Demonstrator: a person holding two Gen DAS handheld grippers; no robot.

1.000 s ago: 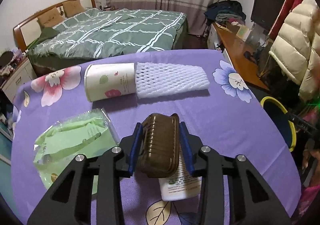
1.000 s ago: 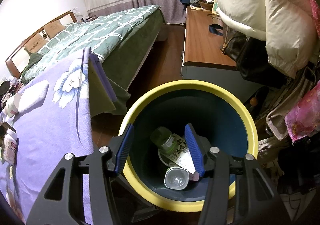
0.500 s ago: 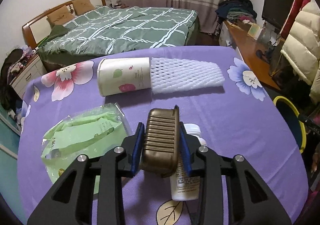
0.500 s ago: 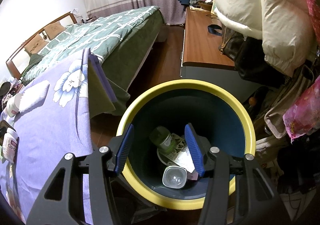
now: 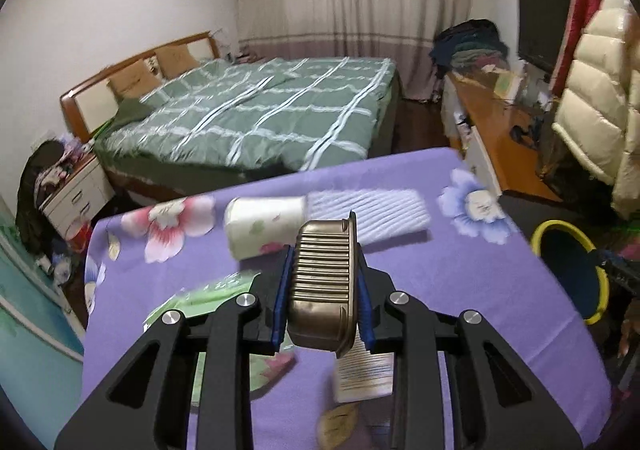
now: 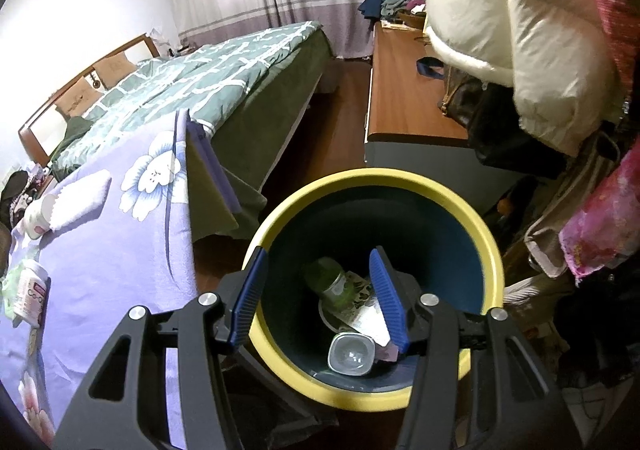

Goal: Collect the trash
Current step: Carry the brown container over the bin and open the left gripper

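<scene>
Now left gripper (image 5: 322, 292) jaws clamped on ribbed brown tray (image 5: 323, 286) above tabletop (image 5: 460, 282); right gripper (image 6: 320, 298) jaws wide, empty, over bin (image 6: 486, 242).

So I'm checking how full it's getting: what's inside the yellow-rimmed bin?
Inside the bin: a green bottle, a clear plastic cup and printed packaging. A finger of the right hand-held gripper covers part of the bottom.

Left hand-held gripper (image 5: 322, 292) raised brown ribbed tray (image 5: 322, 286) off purple tablecloth (image 5: 460, 274).
</scene>
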